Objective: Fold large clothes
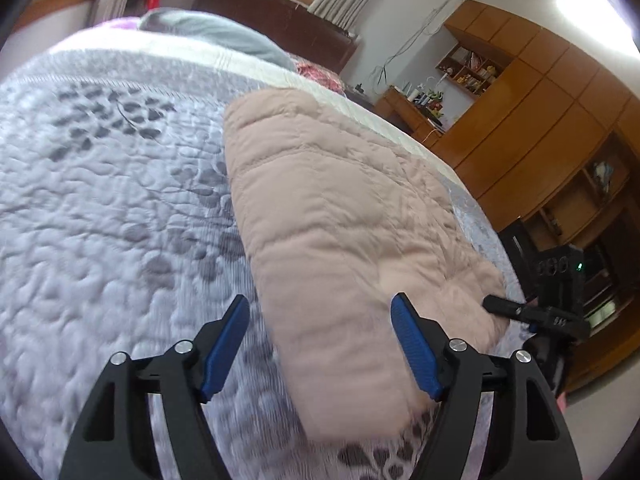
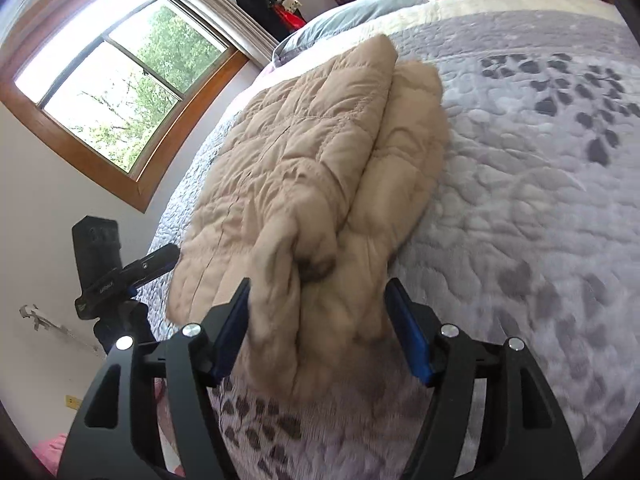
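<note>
Across the bed spreads a grey-lilac quilted bedspread [image 1: 100,208] with dark leaf prints, and it fills most of both your wrist views. Behind it in the left wrist view stands a wall of wooden cabinets [image 1: 552,112] with open shelves; the right wrist view shows a wood-framed window [image 2: 116,80] with trees outside.

Your task item, a pale beige quilted coat [image 2: 304,152], lies on the bedspread, folded lengthwise into a long, narrow bundle. In the right wrist view one quilted layer lies over another, and a sleeve end with a dark cuff opening [image 2: 316,268] rests on top near your gripper. In the left wrist view the same coat [image 1: 340,216] reads pinkish and runs away from you toward the head of the bed.

A grey pillow [image 1: 216,34] sits at the head of the bed, well apart from the coat. A black phone on a tripod clamp [image 2: 100,264] stands beside the bed.

Your left gripper [image 1: 324,340] has its blue pads spread wide, the near end of the coat between them, neither pad pressing it. Your right gripper [image 2: 320,324] is likewise spread apart, straddling the coat's near end. Whether its pads touch fabric cannot be told.
</note>
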Available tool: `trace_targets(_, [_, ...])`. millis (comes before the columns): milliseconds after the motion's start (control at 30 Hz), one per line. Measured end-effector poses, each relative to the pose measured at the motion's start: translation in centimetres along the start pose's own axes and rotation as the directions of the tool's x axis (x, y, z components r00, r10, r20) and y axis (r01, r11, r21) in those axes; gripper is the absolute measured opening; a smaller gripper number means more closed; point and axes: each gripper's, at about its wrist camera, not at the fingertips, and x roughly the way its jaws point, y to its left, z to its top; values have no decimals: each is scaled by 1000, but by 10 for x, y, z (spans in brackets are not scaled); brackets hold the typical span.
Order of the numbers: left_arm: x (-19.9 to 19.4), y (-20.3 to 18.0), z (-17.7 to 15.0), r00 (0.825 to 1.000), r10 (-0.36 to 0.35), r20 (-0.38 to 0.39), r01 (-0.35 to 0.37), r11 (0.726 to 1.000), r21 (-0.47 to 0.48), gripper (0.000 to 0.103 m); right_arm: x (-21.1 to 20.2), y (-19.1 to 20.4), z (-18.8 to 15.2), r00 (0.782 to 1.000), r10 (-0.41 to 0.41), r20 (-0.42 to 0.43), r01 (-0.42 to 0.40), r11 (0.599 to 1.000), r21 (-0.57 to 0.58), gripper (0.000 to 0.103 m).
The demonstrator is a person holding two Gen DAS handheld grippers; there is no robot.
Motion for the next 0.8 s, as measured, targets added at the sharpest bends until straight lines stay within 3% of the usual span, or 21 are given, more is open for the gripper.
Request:
trace_targets(200, [-11,-17,-30,995,98,15,-99,992,81,75,-12,-12,-25,999,-51,17,51,998,22,67])
trace_targets(333, [8,-9,-36,993,122,-8,-121,989,86,77,10,-37,-37,998,-44,-48,49,993,108,66])
trace_targets(533, [12,-5,-40,990,138,-22,-136,989,53,79,10,-23,-36,996,-88,-30,90,993,81,65])
trace_targets(633, [-2,-17,-41,981,192,-11,-191,980,59,78,-2,-4,-38,990,-144,6,144,989,36,66])
trace_targets(733, [-16,-32,-45,963,268,2,-268,960,79,83,-16,20,-44,971,-233,48,234,972,-11,79])
trace_targets(800, [-25,-42,-48,956,293,14,-294,952,85,92,-24,35,-50,950,-301,85,305,951,-44,88])
